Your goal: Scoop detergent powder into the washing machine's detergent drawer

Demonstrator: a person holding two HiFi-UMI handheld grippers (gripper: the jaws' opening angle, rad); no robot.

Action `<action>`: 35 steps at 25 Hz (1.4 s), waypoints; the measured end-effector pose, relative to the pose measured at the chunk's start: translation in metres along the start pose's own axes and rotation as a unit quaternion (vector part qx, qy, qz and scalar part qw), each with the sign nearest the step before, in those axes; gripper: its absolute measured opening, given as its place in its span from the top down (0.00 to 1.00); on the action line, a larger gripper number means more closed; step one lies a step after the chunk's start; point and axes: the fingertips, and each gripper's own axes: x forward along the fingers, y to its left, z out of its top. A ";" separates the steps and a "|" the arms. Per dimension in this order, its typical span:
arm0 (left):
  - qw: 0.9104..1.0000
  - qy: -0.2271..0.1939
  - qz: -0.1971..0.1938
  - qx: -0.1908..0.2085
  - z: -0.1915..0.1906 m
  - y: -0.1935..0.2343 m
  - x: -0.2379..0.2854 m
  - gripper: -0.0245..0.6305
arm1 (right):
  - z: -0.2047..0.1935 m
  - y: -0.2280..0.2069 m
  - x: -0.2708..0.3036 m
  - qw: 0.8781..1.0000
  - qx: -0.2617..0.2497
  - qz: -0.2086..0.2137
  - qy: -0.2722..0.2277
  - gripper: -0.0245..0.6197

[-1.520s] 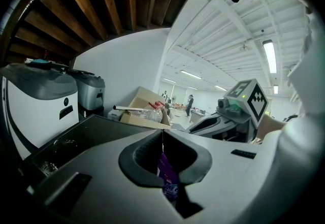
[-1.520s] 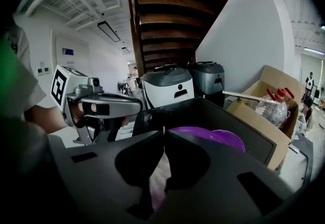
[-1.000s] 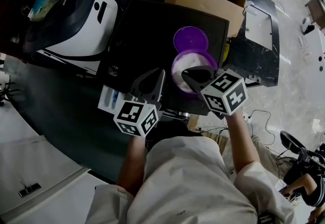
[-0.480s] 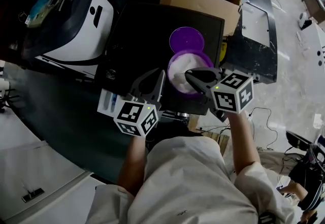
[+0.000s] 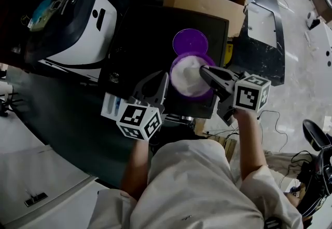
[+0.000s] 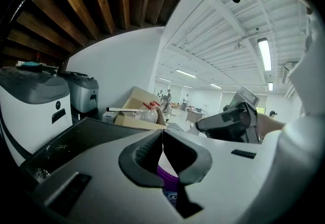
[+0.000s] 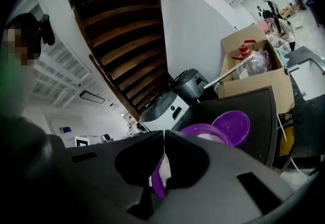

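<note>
Right rim of round purple plastic tub [image 5: 178,60] hidden under right hand-held gripper [image 5: 202,70]. Its jaws are together, tips over white detergent powder [image 5: 184,78]. Left hand-held gripper [image 5: 165,76] also closed, empty, just beside tub's left. Tub on dark tabletop [image 5: 140,36], flat purple lid [image 5: 190,42] behind.

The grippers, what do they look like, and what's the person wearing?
The left gripper and right gripper have grey bodies and darker, curved jaws. Each carries a white cube printed with black square markers. No cables show. The person wears a light, short-sleeved shirt.
</note>
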 end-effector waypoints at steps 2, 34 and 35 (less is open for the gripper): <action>1.000 0.000 0.002 0.002 0.000 0.000 0.000 0.93 | 0.005 -0.001 -0.003 1.000 0.019 0.006 -0.017 0.94; 1.000 0.000 0.025 0.005 -0.001 0.028 -0.049 0.93 | 0.037 0.039 0.004 0.976 0.142 0.097 -0.135 0.94; 1.000 0.000 0.025 0.005 -0.001 0.031 -0.054 0.93 | 0.036 0.045 0.006 0.975 0.142 0.099 -0.137 0.94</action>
